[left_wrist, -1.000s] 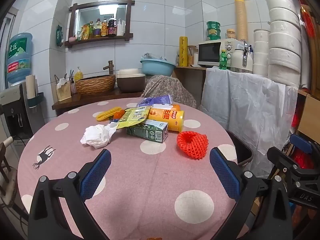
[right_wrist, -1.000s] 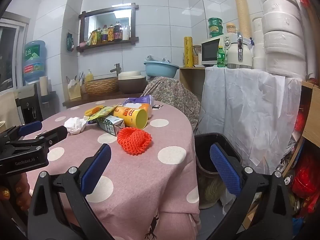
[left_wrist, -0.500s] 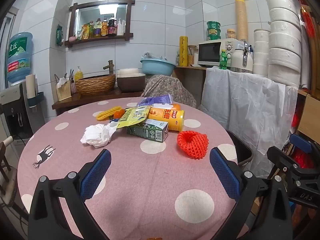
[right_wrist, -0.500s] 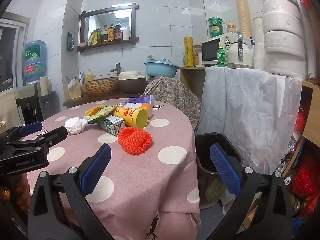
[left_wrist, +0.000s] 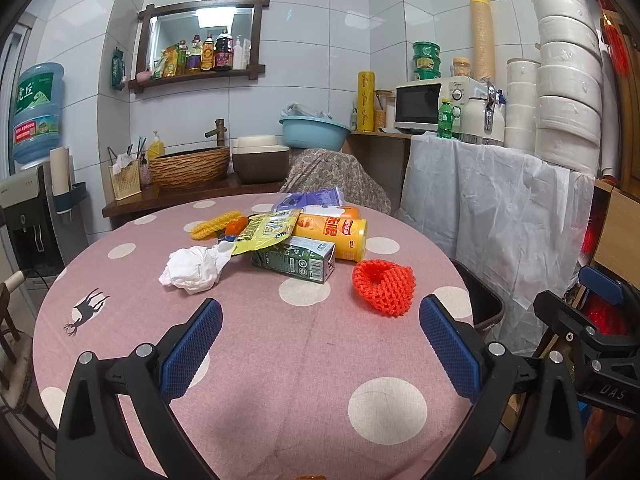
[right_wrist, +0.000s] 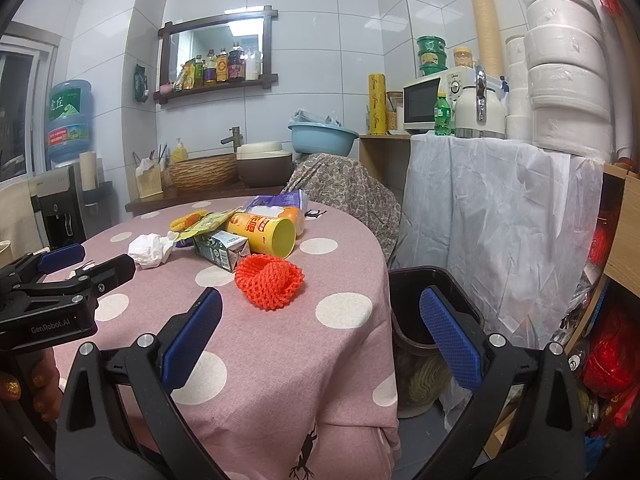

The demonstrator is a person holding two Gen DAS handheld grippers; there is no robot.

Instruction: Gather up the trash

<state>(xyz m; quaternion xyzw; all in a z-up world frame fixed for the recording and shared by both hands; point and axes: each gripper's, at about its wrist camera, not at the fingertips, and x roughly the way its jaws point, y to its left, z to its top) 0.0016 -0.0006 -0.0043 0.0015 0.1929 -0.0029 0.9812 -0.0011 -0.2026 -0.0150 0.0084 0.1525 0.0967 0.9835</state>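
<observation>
Trash lies in a heap on the round pink polka-dot table [left_wrist: 304, 360]: a red foam net [left_wrist: 383, 287] [right_wrist: 269, 280], a green drink carton [left_wrist: 294, 259] [right_wrist: 221, 249], an orange chip can [left_wrist: 333, 232] [right_wrist: 262, 230], a yellow wrapper [left_wrist: 266, 231], a crumpled white tissue [left_wrist: 192, 269] [right_wrist: 150, 249], a yellow net [left_wrist: 214, 224] and a purple bag [left_wrist: 310, 200]. My left gripper [left_wrist: 320, 344] hovers open over the near table, empty. Over the table's right edge my right gripper [right_wrist: 320, 340] is open too, empty. A dark trash bin [right_wrist: 424, 312] stands on the floor beside the table.
A white-draped counter [right_wrist: 500, 216] with a microwave [left_wrist: 428, 104] and stacked white bowls [left_wrist: 568, 80] fills the right. A wooden counter with a woven basket [left_wrist: 190, 168] and a blue basin [left_wrist: 314, 132] runs behind the table. A water dispenser [left_wrist: 28, 184] stands at left.
Almost nothing: both grippers stay open and the trash has not moved. The right wrist view has drifted very slightly.
</observation>
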